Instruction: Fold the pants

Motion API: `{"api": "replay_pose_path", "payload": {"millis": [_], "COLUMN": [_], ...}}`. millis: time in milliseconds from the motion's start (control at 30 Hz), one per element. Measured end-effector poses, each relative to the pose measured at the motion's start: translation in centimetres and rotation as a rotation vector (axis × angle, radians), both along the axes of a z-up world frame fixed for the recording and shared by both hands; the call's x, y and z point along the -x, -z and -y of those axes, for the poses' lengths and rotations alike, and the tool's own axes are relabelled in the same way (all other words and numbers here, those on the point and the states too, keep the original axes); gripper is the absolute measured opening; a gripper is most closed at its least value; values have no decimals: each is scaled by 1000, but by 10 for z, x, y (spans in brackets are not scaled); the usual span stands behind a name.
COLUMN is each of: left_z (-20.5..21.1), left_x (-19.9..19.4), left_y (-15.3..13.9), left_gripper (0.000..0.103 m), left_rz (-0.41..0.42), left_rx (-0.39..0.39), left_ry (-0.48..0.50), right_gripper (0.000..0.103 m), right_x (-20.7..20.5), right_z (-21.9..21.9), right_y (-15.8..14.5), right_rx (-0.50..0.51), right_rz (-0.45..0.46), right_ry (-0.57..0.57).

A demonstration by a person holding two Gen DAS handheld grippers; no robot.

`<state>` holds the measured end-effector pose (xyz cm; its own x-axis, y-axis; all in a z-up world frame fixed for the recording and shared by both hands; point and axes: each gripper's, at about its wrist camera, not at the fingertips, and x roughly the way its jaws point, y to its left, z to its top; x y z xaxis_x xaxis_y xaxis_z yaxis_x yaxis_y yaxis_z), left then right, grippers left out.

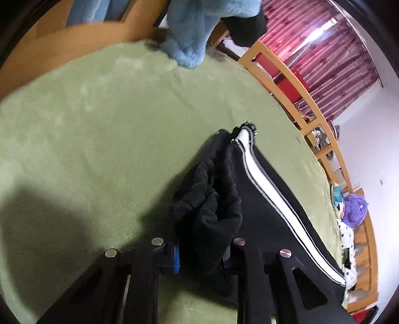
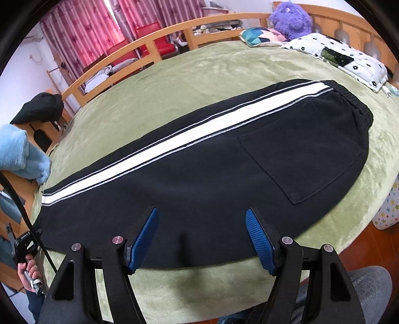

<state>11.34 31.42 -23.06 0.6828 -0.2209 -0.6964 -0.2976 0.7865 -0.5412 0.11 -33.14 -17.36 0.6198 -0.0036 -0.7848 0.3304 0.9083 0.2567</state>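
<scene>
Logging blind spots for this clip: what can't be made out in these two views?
- Left wrist view: the left gripper jaws' contact is buried under bunched cloth of the pants; only one blue pad shows.
- Left wrist view: the waistband end runs off the lower right edge.
- Right wrist view: the pants' near hem lies behind the open right gripper.

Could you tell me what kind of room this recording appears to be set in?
Most likely a bedroom: the pants lie on a bed with a green blanket, a wooden bed frame, pillows and a purple plush toy, with pink curtains behind.
</scene>
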Motion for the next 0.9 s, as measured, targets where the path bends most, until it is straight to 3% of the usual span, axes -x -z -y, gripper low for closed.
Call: {"api": "replay_pose_path", "payload": {"millis": [100,233,400,567,667,733,833,900], "left_z": [15,64,166,304,388,444,502,513], "left_x": [6,13,20,31,38,40,38,35], "left_y": [-30,-92,-180,-242,-246,-231,-191,-165], "left_gripper": [18,17,17,16,16,17,27,37], "left_rz": [51,135,285,401,432,402,303,210], "left_rx": [-101,-300,-541,-655,-669,-620,-447,-371], "left_ry": [1,38,173,400,534,637,819,851], "right_gripper": [72,72,72,72,72,72,72,72], "right_x": [2,8,17,30,43,49,62,68], "right_z": [5,13,33,63,85,101,122,134], "right_y": [-1,-6,-7,-9,-10,-8,-1,6], "right_rx": [-9,-11,-8,-7,-19,-44,-70,-97], "right_rz": [6,39,68,107,141,146,154,148], "right_ry": [8,3,-5,5,28,40,78,99]}}
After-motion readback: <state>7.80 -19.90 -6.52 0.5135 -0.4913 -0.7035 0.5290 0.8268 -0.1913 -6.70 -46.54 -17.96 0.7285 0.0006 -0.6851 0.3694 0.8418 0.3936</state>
